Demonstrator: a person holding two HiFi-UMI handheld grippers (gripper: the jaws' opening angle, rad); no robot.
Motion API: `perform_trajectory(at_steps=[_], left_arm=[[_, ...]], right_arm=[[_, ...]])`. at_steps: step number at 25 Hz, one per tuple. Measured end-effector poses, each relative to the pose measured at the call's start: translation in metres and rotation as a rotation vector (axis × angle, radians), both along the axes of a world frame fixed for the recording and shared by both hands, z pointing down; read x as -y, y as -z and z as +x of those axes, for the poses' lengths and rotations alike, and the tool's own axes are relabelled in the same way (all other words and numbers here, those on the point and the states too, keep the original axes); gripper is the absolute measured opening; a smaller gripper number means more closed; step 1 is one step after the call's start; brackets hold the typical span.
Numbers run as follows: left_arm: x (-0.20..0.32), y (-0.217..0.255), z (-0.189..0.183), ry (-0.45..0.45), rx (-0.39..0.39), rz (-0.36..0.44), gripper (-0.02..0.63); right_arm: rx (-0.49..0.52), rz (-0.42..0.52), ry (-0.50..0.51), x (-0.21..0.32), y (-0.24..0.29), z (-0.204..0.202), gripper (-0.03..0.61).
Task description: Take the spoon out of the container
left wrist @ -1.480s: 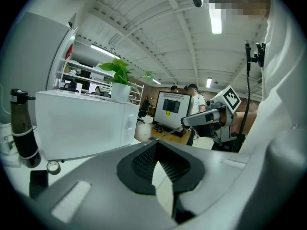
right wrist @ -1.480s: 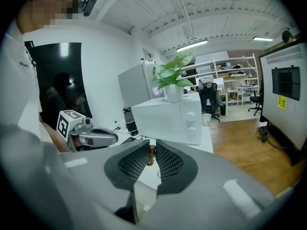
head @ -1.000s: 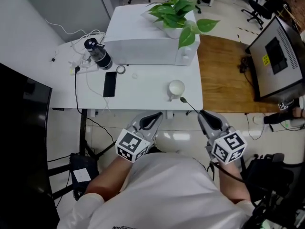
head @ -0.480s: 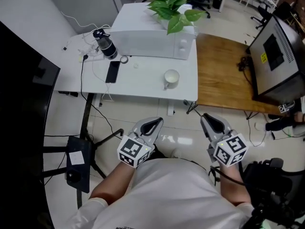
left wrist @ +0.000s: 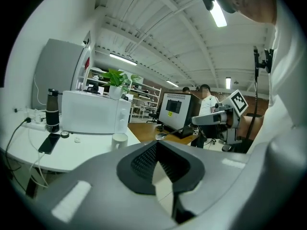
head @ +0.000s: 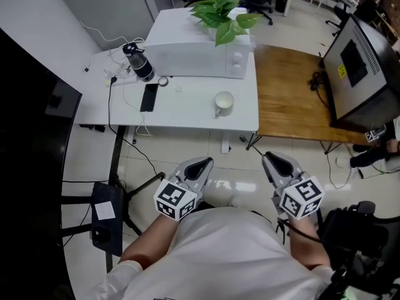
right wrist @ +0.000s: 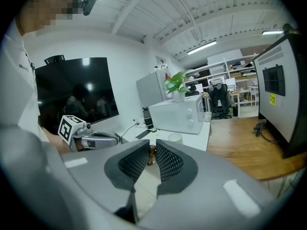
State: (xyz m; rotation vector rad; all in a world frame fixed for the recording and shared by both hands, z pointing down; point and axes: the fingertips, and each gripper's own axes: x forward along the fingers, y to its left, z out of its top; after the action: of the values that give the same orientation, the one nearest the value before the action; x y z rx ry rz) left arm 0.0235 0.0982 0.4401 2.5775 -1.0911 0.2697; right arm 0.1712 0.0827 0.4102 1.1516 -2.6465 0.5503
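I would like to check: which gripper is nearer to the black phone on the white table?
Left. The left gripper hangs off the near edge of the table, below-right of the phone; the right gripper, holding the spoon, is farther right, past the table's right end.

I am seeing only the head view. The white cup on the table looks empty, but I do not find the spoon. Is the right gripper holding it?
Observer: Yes. In the right gripper view, the right gripper is shut on the spoon; a brownish handle stands between its jaws.
Operator: Which way does the spoon point?
Observer: The left gripper view shows it sticking out ahead of the right gripper's tips, with the bowl end in the air.
Operator: And the left gripper?
Observer: In its own view, the left gripper is shut, with nothing between its jaws.
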Motion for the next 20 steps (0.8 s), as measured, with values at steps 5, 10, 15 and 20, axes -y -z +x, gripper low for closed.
perform_trajectory(at_steps=[5, 10, 15, 20], left_arm=[[-0.001, 0.01, -0.007, -0.08, 0.019, 0.018, 0.003], [-0.001, 0.005, -0.026, -0.108, 0.017, 0.007, 0.003], [-0.005, 0.002, -0.04, -0.128, 0.021, -0.008, 0.003], [-0.005, 0.005, -0.046, -0.142, 0.013, 0.005, 0.004]], right_arm=[[-0.002, -0.017, -0.021, -0.006, 0.002, -0.019, 0.049], [-0.002, -0.01, -0.053, -0.01, -0.002, -0.036, 0.049], [-0.014, -0.017, -0.071, -0.017, -0.004, -0.047, 0.049], [-0.023, -0.017, -0.08, -0.021, -0.003, -0.054, 0.049]])
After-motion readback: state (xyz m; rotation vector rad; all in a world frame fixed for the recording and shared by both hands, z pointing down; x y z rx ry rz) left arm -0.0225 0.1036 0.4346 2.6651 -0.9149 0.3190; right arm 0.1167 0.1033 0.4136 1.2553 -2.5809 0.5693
